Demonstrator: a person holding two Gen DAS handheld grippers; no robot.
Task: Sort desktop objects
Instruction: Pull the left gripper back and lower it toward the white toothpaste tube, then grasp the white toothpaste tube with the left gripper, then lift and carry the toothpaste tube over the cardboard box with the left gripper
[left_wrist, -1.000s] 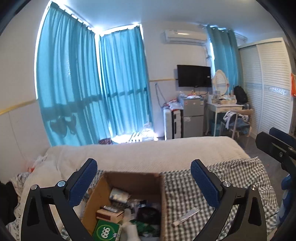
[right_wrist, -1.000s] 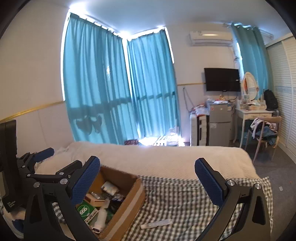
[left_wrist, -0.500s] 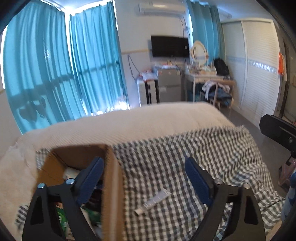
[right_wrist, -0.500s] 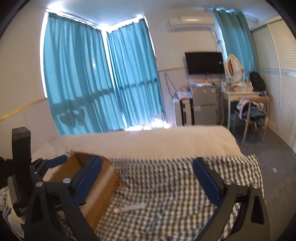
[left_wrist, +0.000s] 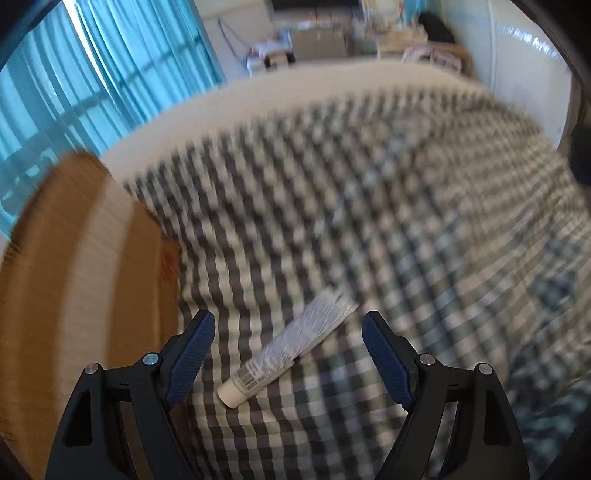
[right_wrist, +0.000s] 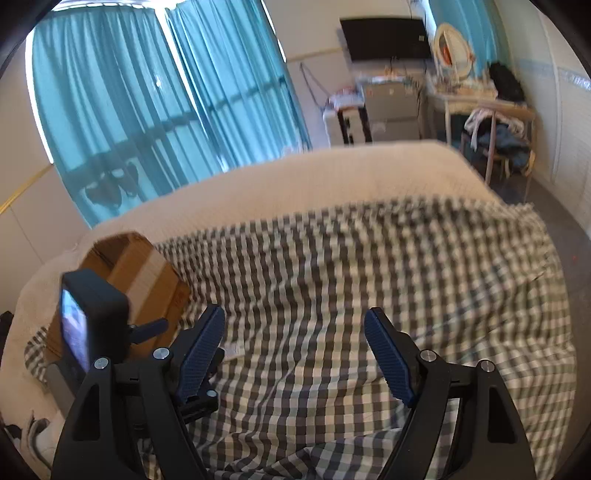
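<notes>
A white tube (left_wrist: 291, 347) lies on the checked cloth (left_wrist: 406, 221), cap end toward me. My left gripper (left_wrist: 288, 317) hangs low over it, open, with the tube in the gap between its blue fingers and no pad touching it. A cardboard box (left_wrist: 85, 258) stands just left of that gripper, with its inside hidden. In the right wrist view my right gripper (right_wrist: 295, 313) is over bare checked cloth (right_wrist: 369, 258); its jaws are closing with nothing between them. The left tool's camera housing (right_wrist: 92, 317) shows at the left, in front of the box (right_wrist: 140, 266). A sliver of the tube (right_wrist: 231, 350) peeks out beside my finger.
The checked cloth covers the near part of a bed with a beige cover (right_wrist: 295, 177). The bed's edge and grey floor (right_wrist: 576, 229) are at the right. Blue curtains (right_wrist: 147, 92), a television (right_wrist: 384, 38), a small fridge (right_wrist: 391, 107) and a chair with clothes (right_wrist: 498, 133) stand beyond the bed.
Both grippers have dropped toward the bed and tipped downward. The left one moved from above the open box to over the tube. Both pairs of jaws have narrowed a little.
</notes>
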